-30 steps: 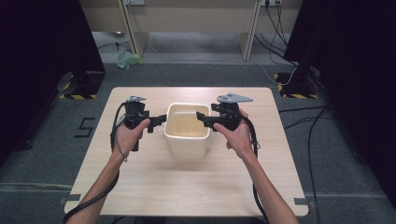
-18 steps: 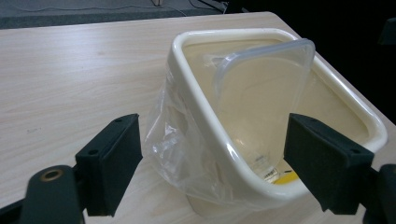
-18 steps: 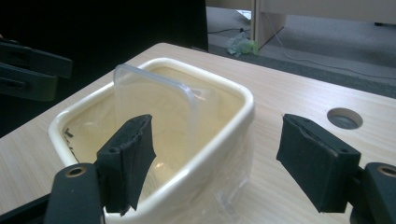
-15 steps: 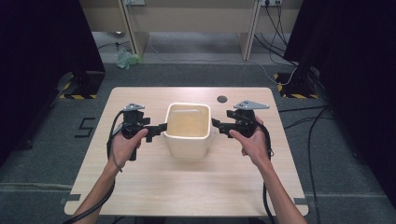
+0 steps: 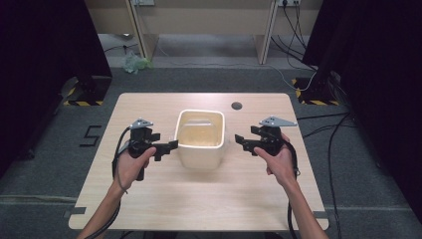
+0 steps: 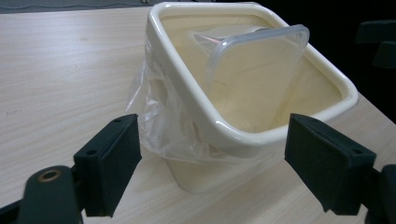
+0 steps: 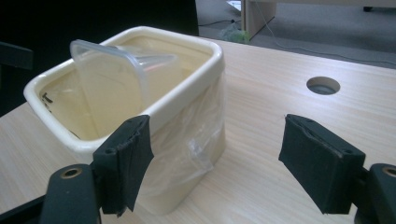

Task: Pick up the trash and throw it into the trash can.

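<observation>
Left gripper [image 5: 168, 147] fingers [image 6: 109, 165] spread wide, holding nothing, tips just beside the bin's left wall. Right gripper [image 5: 240, 141] fingers [image 7: 322, 161] also spread and empty, a short gap off the right wall. Cream bin [image 5: 200, 147] stands upright mid-bench [image 5: 209, 199], bare wood all round, bench edges well apart from it. Clear bag film [image 6: 161, 123] hangs crumpled under the rim outside. Inside: clear plastic tub [image 6: 254, 77] tilted against the wall. Cable hole [image 5: 237, 105] behind, near far edge.
</observation>
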{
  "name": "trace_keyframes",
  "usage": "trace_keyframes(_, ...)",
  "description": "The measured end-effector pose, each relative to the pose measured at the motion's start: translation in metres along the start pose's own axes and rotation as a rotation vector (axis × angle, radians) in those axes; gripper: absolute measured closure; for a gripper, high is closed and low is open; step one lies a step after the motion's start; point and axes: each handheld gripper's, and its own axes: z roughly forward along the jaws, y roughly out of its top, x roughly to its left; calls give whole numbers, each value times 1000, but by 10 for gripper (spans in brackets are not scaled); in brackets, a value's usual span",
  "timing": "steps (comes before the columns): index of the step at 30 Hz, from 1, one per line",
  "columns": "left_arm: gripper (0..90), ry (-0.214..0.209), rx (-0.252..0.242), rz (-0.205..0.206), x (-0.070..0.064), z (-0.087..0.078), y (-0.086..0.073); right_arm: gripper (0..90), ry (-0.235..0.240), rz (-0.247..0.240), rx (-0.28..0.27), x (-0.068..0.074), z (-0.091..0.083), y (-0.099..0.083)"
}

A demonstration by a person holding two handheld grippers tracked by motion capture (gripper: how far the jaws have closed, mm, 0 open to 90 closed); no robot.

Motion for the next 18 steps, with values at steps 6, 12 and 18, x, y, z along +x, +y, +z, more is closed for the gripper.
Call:
trace_keyframes(6,176,-3,-5,0,-1,-4,-10,248,-12,-1,1,-4,-6,-7)
trace_keyframes(12,176,-8,1,-3,0,-6,-23,244,-26,-12,12,-4,-13,-16)
trace_keyframes(18,175,1,-10,11,0,-11,-35,236,-40,-24,46,-5,-18,-32)
